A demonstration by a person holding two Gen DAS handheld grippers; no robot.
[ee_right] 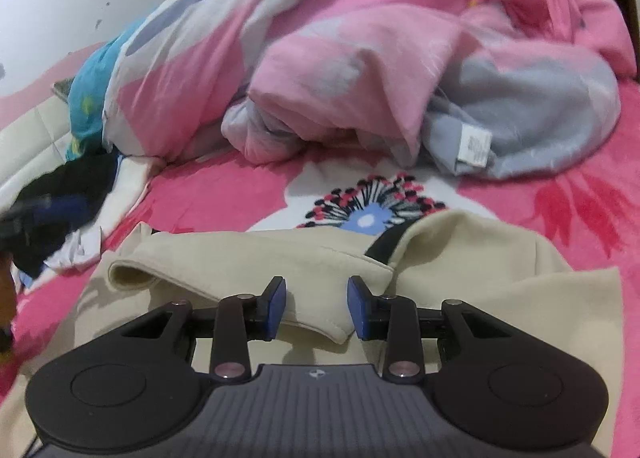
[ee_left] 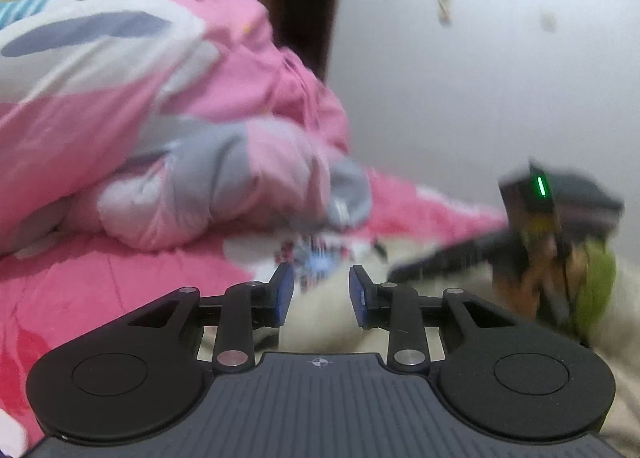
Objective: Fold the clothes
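From my left gripper (ee_left: 321, 298), jaws parted and empty, the cream garment (ee_left: 320, 322) is a pale blur beneath on the pink floral bedspread (ee_left: 100, 278); from my right gripper (ee_right: 316, 306), open over it, a folded flap edge lies between unpressing pads.

A folded cream garment (ee_right: 460, 258) was seen under the parted right gripper (ee_right: 316, 308), on a pink bedspread (ee_right: 216, 193).
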